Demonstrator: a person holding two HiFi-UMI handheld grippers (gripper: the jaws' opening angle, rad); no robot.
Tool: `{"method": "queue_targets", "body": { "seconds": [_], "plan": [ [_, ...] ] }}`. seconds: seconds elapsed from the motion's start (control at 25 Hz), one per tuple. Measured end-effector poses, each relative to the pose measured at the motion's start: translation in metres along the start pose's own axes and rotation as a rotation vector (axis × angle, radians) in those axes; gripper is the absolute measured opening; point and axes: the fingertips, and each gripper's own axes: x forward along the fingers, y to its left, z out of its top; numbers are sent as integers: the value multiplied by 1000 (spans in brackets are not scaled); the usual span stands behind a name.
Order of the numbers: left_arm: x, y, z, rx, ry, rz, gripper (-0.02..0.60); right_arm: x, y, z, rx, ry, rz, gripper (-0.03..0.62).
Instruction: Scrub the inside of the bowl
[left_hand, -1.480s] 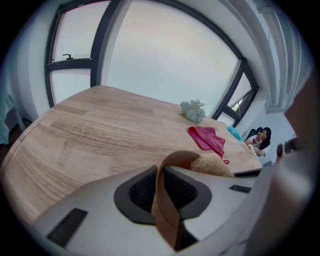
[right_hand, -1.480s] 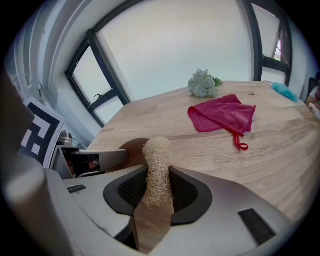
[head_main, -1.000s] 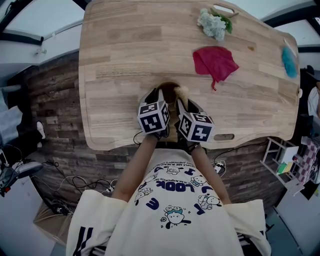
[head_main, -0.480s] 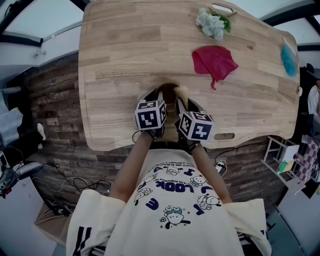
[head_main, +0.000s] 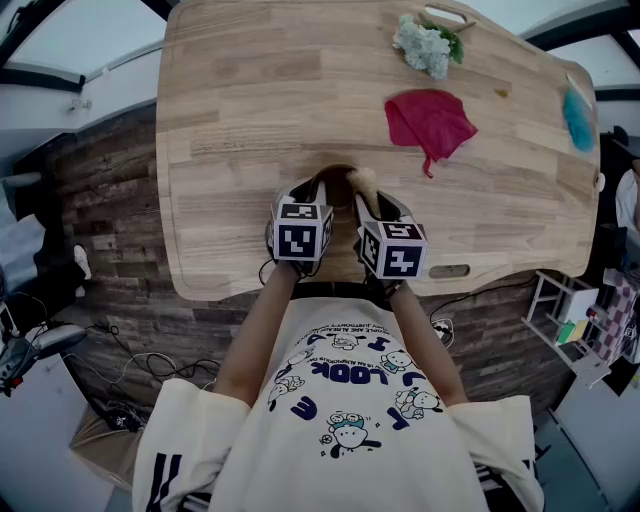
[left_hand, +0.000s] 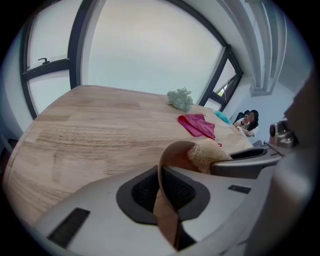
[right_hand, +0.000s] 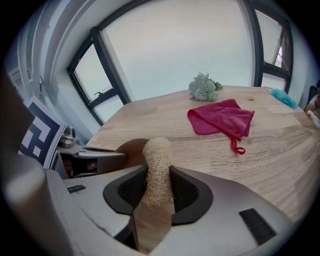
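Note:
A small brown wooden bowl (head_main: 336, 177) sits near the table's front edge, partly hidden by both grippers. My left gripper (head_main: 312, 189) has just been closing, and its jaws now pinch the bowl's thin wall (left_hand: 170, 150) between the pads. My right gripper (head_main: 368, 196) is shut on a pale, fibrous loofah scrubber (right_hand: 157, 167). The scrubber's tip (left_hand: 204, 155) pokes up at the bowl's right rim (right_hand: 128, 148). In the left gripper view the right gripper (left_hand: 246, 159) lies just right of the bowl. The bowl's inside is mostly hidden.
On the wooden table (head_main: 250, 100), a red cloth (head_main: 430, 120) lies to the right beyond the bowl. A pale green flower bunch (head_main: 424, 47) sits at the far edge and a blue item (head_main: 577, 122) at the right edge. A person (left_hand: 248, 121) sits off the table's right side.
The left gripper's marker cube has rolled and shifted slightly left, and its jaws have closed onto the bowl's wall. The right gripper has rolled a little, still holding the scrubber.

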Motion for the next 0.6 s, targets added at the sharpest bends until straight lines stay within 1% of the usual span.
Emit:
{"method": "queue_targets", "body": {
  "seconds": [0.12,0.24,0.36,0.52,0.6],
  "plan": [
    [-1,0,-1,6,-3,15,40,0,0,1,-21,-7,-3,134],
    [-1,-1,-1,3,-6,17,40,-1,0,3,-52,-22,-3,154],
    [-1,-1,-1,0,-7,15,40,-5,-2,7,-52,-52,-15,167],
    [0,0,-1,0,-9,16,38,-11,-6,15,-39,-113,-44,147],
    [0,0,-2,1,-4,16,38,-17,-9,22,-52,-148,-64,139]
  ]
}}
